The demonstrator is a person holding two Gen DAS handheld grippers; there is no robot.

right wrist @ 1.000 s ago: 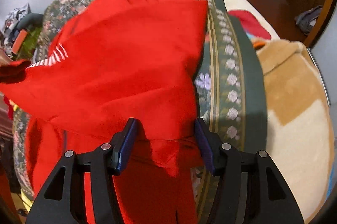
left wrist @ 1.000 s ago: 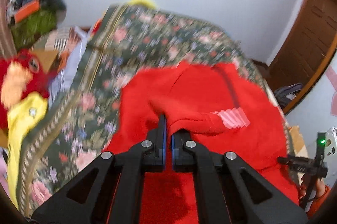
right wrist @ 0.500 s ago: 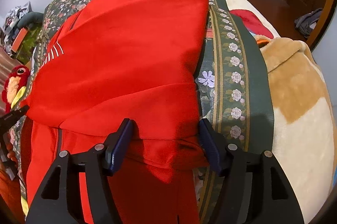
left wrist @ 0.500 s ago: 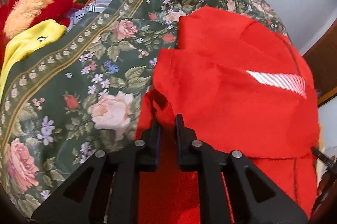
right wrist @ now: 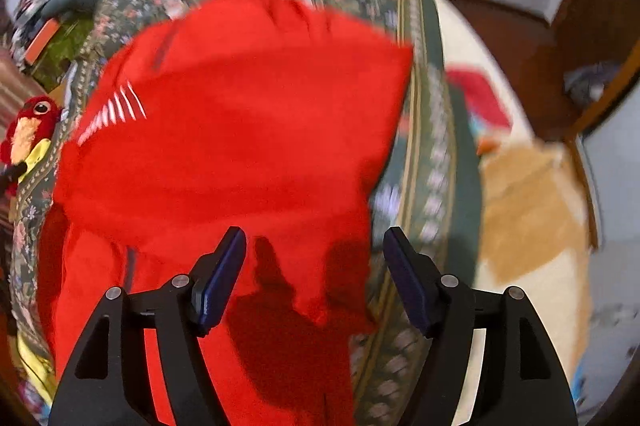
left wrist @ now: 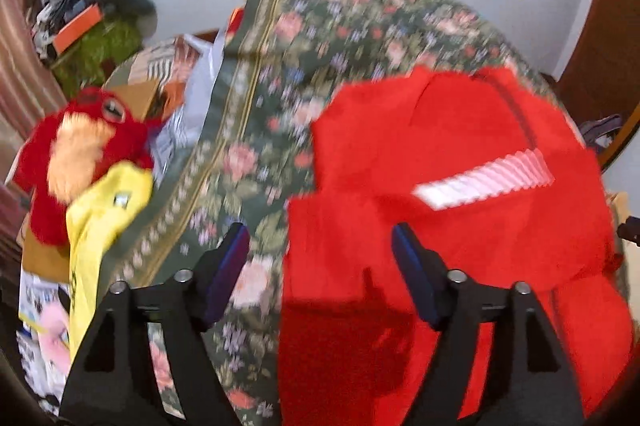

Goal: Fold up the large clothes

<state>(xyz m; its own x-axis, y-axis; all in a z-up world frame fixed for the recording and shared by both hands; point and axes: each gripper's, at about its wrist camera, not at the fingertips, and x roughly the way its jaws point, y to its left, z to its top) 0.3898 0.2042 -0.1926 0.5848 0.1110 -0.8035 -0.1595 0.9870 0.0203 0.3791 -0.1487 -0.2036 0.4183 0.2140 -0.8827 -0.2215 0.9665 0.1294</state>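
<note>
Red garment [left wrist: 460, 209], partly folded, lies on the bed over a dark floral bedspread [left wrist: 280, 129], nearer the bed's right edge than its left; a patch of white stripes [left wrist: 484, 177] shows on its upper layer. At the bed's left edge a red plush toy [left wrist: 80, 141] sits against something yellow [left wrist: 100, 222], with clutter piled behind it towards the wall.

Left gripper [left wrist: 320, 266] hangs above the garment's left edge with its jaws wide apart; they have just been opening. The edge of the red cloth and a strip of bedspread show in the gap below, but neither pad presses on anything.

Right gripper [right wrist: 314, 262] hovers over the near part of the garment [right wrist: 240, 145], its jaws also spread and just now widening, with nothing in their grip. Its shadow falls on the red cloth beneath. To the right of the garment the bedspread's bordered edge [right wrist: 432, 185] runs down the bed, and beyond it lies a cream and tan blanket [right wrist: 532, 209].
</note>
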